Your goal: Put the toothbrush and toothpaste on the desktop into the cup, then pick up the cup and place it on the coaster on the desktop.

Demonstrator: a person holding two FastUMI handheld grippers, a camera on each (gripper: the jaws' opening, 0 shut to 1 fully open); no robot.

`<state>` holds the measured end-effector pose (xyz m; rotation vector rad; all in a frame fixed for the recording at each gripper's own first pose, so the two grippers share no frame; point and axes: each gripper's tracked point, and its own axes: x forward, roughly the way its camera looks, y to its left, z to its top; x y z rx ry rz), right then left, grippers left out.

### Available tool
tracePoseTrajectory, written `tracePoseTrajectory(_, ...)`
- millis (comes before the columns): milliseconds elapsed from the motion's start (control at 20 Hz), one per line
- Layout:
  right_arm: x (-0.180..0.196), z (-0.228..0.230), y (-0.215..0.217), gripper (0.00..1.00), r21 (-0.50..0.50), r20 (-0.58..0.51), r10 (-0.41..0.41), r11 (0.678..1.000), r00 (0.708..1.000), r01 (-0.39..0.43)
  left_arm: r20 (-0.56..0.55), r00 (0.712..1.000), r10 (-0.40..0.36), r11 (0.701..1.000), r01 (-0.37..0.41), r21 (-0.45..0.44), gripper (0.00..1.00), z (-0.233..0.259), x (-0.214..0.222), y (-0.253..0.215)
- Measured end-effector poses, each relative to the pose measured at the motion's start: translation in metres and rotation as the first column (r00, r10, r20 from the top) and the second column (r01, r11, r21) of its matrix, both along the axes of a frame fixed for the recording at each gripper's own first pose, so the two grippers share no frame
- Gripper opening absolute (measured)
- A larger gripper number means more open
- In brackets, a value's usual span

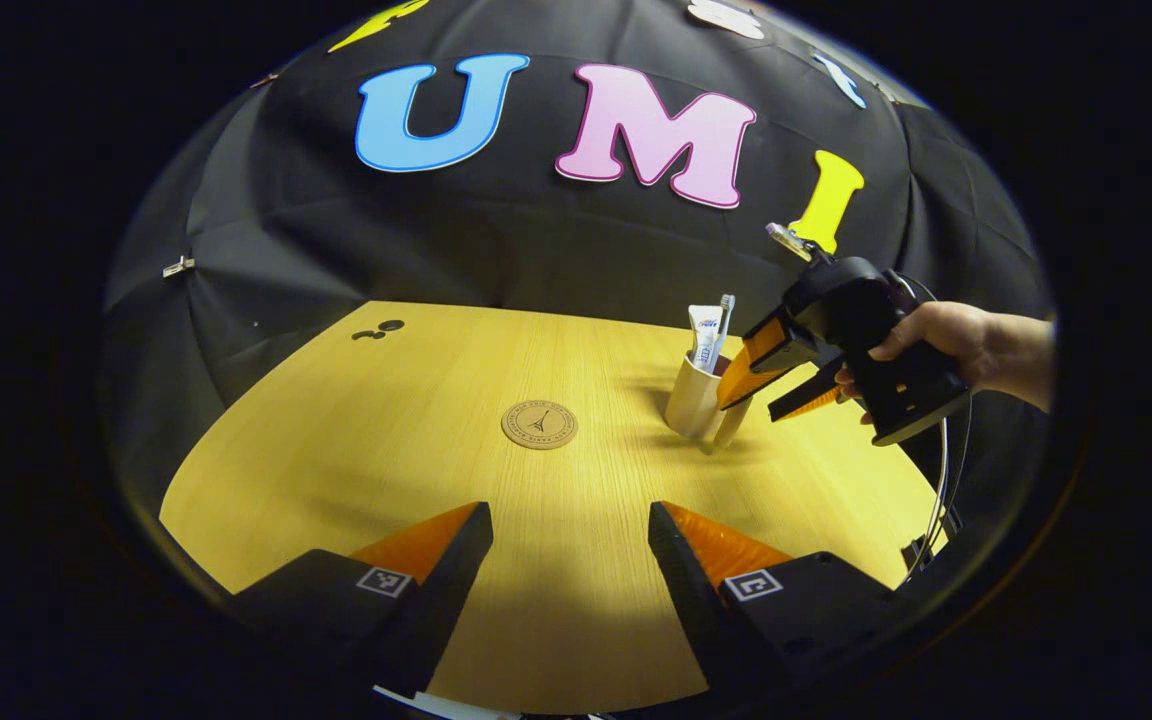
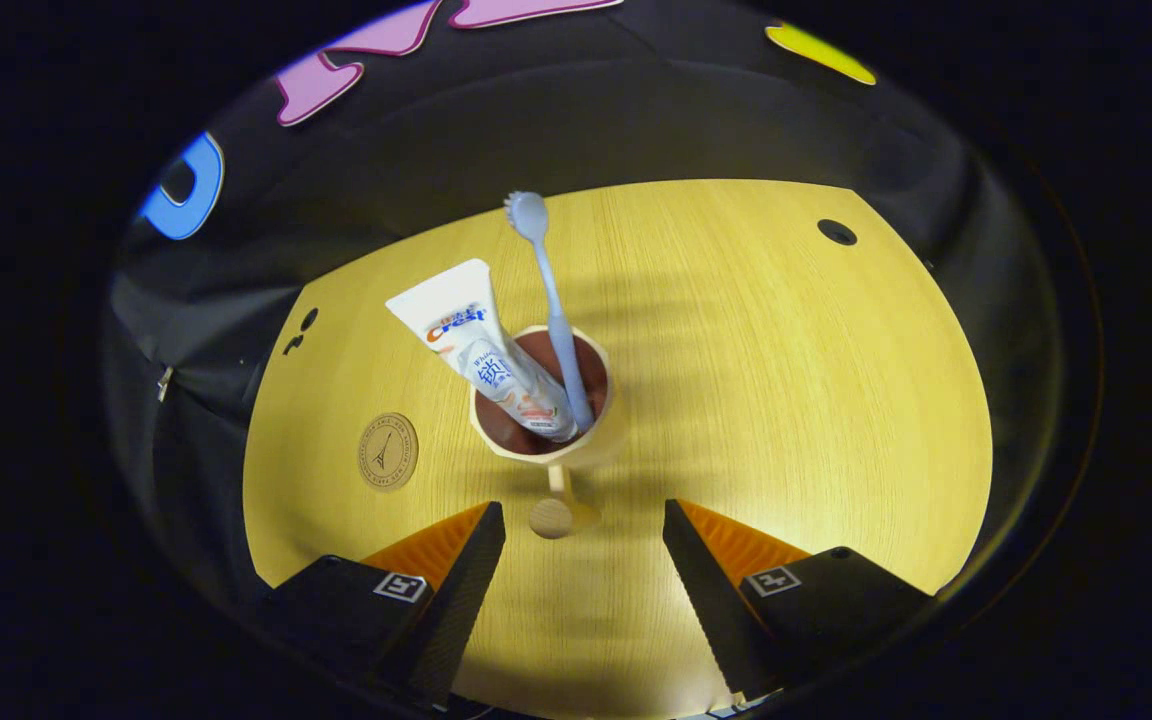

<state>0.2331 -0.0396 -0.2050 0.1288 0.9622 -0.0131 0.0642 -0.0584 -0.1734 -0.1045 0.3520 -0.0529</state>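
Pale wood grain runs across the worktop [image 1: 456,420], and both of your grippers hang above it with nothing between their fingers. Your left gripper [image 1: 570,545] has its fingers spread wide over bare wood, holding and touching nothing. Your right gripper [image 2: 584,545] is just as wide apart; in the left gripper view you can see it [image 1: 748,388] in your hand [image 1: 946,345], its fingers reaching down beside the cup [image 1: 693,398], though contact cannot be made out from there.

The cup [image 2: 576,452] is a cream tumbler with a dark brown inside and a short handle ending in a round knob that juts towards your right gripper. It stands upright on the worktop, just ahead of the gap between your right fingers.

In it sit the toothpaste [image 2: 481,345], a white tube with its crimped flat end up, leaning towards the coaster side, and the toothbrush [image 2: 554,310], pale blue, bristle head at the top, its long axis near upright.

The coaster [image 1: 539,424] is a round brown disc lying flat, near the cup but apart from it.
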Motion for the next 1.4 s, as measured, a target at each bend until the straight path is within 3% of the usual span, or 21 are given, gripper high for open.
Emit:
tracePoseTrajectory(250,0.016,-0.017,0.011,1.0,-0.059,-0.071,0.045,0.997,0.996,-0.049,-0.021,1.0,0.002,1.0,-0.002,-0.021,0.98,-0.003,0.001,-0.001)
tracePoseTrajectory(700,0.031,-0.048,0.006,0.94,-0.103,-0.168,0.023,0.994,0.985,-0.041,-0.083,0.993,0.078,0.989,-0.088,-0.122,0.97,-0.007,0.012,0.023)
tracePoseTrajectory(800,0.03,-0.052,0.006,0.87,-0.103,-0.182,0.021,0.994,0.983,-0.04,-0.096,0.992,0.079,0.983,-0.094,-0.158,0.98,-0.007,0.012,0.021)
tracePoseTrajectory(950,0.03,-0.058,0.012,0.63,-0.106,-0.192,0.019,0.993,0.981,-0.041,-0.1,0.993,0.064,0.985,-0.079,-0.154,0.98,-0.008,0.013,0.02)
tracePoseTrajectory(1000,0.029,-0.059,0.009,0.7,-0.112,-0.196,0.018,0.993,0.98,-0.041,-0.105,0.993,0.056,0.985,-0.072,-0.156,0.98,-0.008,0.013,0.018)
tracePoseTrajectory(1150,0.027,-0.059,0.007,0.34,-0.129,-0.202,0.011,0.991,0.979,-0.038,-0.108,0.993,0.04,0.982,-0.059,-0.177,0.98,-0.009,0.019,0.011)
tracePoseTrajectory(1400,0.025,-0.061,0.009,0.34,-0.103,-0.228,0.058,0.991,0.972,-0.083,-0.114,0.993,0.037,0.981,-0.058,-0.184,0.98,-0.009,0.023,0.013)
